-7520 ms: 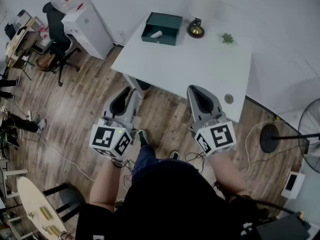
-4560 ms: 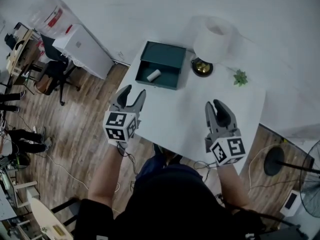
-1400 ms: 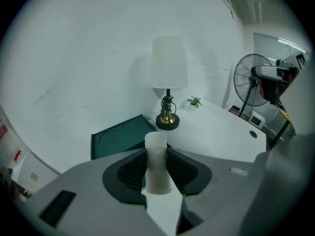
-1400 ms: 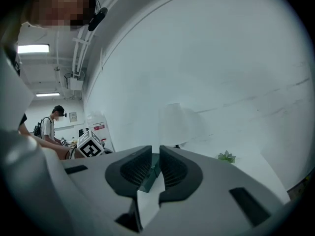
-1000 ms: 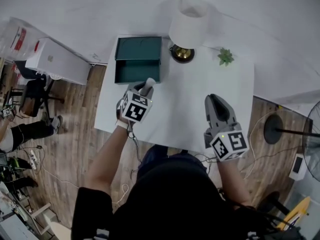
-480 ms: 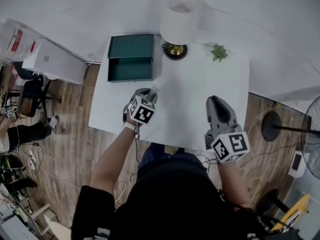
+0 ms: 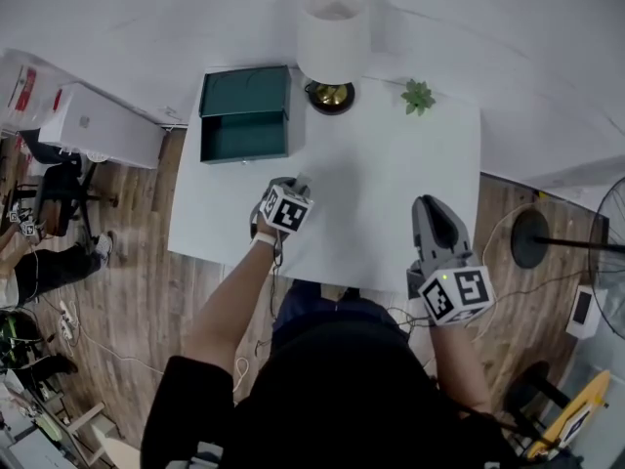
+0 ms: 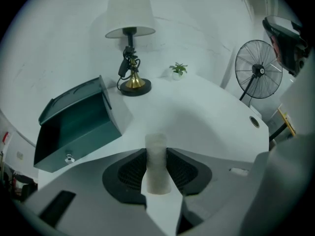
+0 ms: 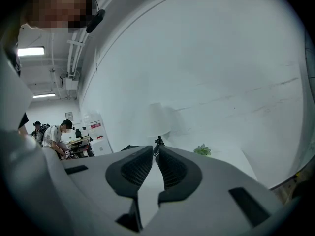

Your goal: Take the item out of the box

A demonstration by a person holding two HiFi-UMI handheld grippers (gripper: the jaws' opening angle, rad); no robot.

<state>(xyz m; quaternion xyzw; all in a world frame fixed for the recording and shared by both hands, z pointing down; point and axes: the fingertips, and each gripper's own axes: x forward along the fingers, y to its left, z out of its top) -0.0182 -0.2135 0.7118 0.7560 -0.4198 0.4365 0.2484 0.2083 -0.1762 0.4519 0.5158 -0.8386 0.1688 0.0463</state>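
- An open dark-green box (image 7: 244,115) sits at the 10 o'clock corner of a white surface (image 7: 391,193) in the head view. Its lid stands up behind it.
- In the left gripper view the inside of the box shows only its green floor and walls, and a small metal clasp (image 8: 69,158) sits on the front wall.
- A white cylinder (image 8: 157,168), the item from the box, is outside it. It stands upright between the jaws of the left gripper (image 8: 157,150), which are clamped on its sides.
- In the head view the left gripper is over the surface at about 5 o'clock from the box, well apart from it. Whether the cylinder touches the surface cannot be told.
- The jaws of the right gripper (image 9: 156,154) are drawn almost together, with only a thin slit between them and nothing in it.
- In the head view the right gripper is at about 5 o'clock, over the near edge of the surface.
- A lamp (image 7: 332,32) with a white shade and brass base stands at 12 o'clock, just beside the box.
- A small green plant (image 7: 418,96) sits at 1 o'clock.
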